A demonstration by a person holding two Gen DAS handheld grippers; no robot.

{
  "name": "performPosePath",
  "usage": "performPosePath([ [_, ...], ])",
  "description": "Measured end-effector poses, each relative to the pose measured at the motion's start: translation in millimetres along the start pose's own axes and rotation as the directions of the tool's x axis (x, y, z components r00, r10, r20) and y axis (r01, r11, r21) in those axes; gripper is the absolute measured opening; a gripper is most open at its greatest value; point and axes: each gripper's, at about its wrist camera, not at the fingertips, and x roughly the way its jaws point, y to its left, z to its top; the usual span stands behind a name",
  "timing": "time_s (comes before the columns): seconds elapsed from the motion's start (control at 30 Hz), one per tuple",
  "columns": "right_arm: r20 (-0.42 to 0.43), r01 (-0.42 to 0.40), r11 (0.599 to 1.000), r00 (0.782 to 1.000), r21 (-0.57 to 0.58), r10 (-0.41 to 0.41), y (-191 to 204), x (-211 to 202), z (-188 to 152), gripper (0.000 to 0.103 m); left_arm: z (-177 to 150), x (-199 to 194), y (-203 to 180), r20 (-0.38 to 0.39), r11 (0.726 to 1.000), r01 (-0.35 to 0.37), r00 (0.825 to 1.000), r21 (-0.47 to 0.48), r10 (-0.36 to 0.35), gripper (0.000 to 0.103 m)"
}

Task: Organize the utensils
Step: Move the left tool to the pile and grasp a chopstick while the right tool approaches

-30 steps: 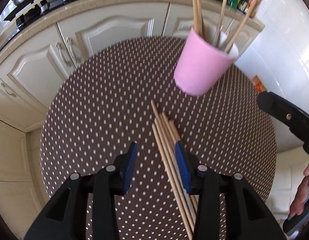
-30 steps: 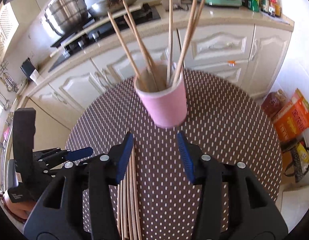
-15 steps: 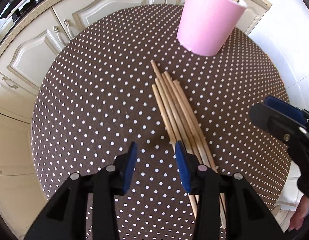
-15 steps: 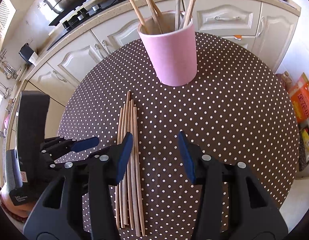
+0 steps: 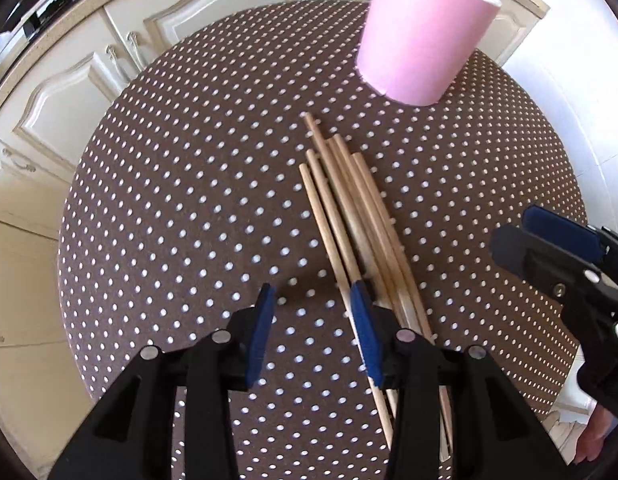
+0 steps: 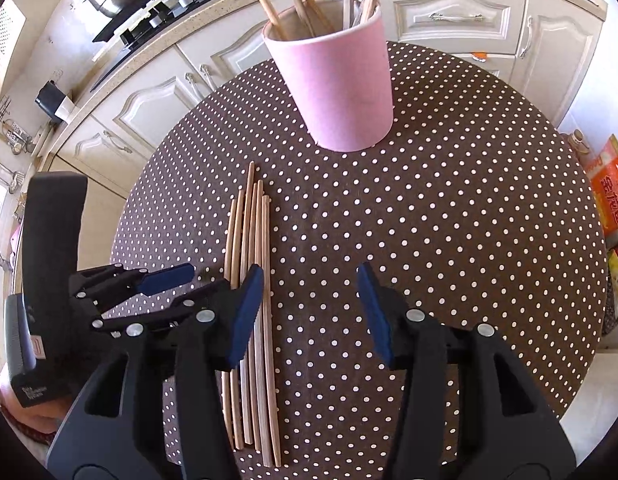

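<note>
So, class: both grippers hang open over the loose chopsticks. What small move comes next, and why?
Probably shift the left gripper a little toward the chopsticks so one stick sits between its fingers. The bundle lies flat, mostly under and beyond its right finger, while the pink cup already holds others.

Both views bright, daylight-lit. Fisheye distortion bends cabinet doors (image 6: 457, 20) and countertop; black vignette in corners. White wall tiles (image 5: 581, 64) overexposed. Soft shadows under wooden sticks (image 5: 349, 216) on dotted table (image 5: 181, 184). Focus sharp, no motion blur.
</note>
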Motion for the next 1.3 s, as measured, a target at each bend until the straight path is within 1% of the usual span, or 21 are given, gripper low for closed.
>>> performPosePath([
  [0.1,-0.015,-0.002,1.000,1.000,-0.002,0.002,1,4,0,0.049,4,2,4,-0.012,1.000,0.012,1.000,-0.020,-0.012,0.040],
  [0.17,-0.027,-0.003,1.000,1.000,-0.002,0.003,1,7,0,0.049,7,3,2,-0.015,1.000,-0.008,1.000,-0.005,0.007,0.040],
  [0.27,-0.060,0.000,1.000,0.998,-0.009,-0.001,2,14,0,0.049,12,5,-9,-0.010,0.998,-0.057,0.998,0.033,0.058,0.039],
  [0.3,-0.073,-0.001,1.000,0.997,-0.012,0.000,3,16,0,0.049,12,4,-11,-0.006,0.996,-0.071,0.997,0.047,0.072,0.036],
  [0.33,-0.083,-0.002,1.000,0.997,-0.014,0.001,3,18,0,0.049,12,3,-12,-0.002,0.996,-0.068,0.998,0.050,0.068,0.033],
  [0.4,-0.106,-0.008,1.000,0.994,-0.017,0.006,6,24,2,0.049,16,3,-11,0.001,0.996,-0.068,0.998,0.050,0.068,0.020],
  [0.47,-0.129,-0.010,0.999,0.992,-0.032,0.006,10,30,3,0.049,16,1,-8,-0.003,0.997,-0.060,0.998,0.042,0.060,0.013],
  [0.5,-0.135,-0.010,0.999,0.991,-0.040,0.004,13,32,4,0.049,17,0,-3,-0.006,0.998,-0.047,0.999,0.035,0.047,0.009],
  [0.57,-0.149,-0.018,0.998,0.989,-0.054,0.009,17,38,7,0.049,19,0,7,-0.011,1.000,-0.022,1.000,0.021,0.022,0.006],
  [0.7,-0.162,0.006,0.995,0.986,-0.102,-0.022,28,49,12,0.048,19,-4,16,-0.005,1.000,0.016,1.000,0.014,-0.016,0.006],
  [0.77,-0.177,0.009,0.993,0.984,-0.115,-0.029,32,56,14,0.039,22,-2,25,-0.005,0.999,0.031,1.000,-0.005,-0.031,0.006],
  [0.87,-0.188,0.043,0.989,0.980,-0.141,-0.069,42,65,16,0.036,24,-1,32,-0.004,0.998,0.051,0.999,-0.027,-0.051,0.006],
  [0.9,-0.192,0.050,0.988,0.978,-0.146,-0.078,45,69,17,0.036,16,2,37,-0.003,0.998,0.054,0.999,-0.029,-0.054,0.006],
  [1.03,-0.194,0.061,0.984,0.977,-0.166,-0.093,55,75,20,0.036,16,4,45,-0.009,0.997,0.062,0.998,-0.043,-0.063,0.006],
  [1.13,-0.196,0.096,0.974,0.971,-0.207,-0.137,69,83,23,0.035,18,7,47,-0.013,0.997,0.061,0.998,-0.044,-0.062,0.006],
  [1.3,-0.233,0.116,0.971,0.959,-0.209,-0.165,80,93,31,0.035,20,8,40,-0.024,0.998,0.051,0.998,-0.044,-0.052,0.006],
])
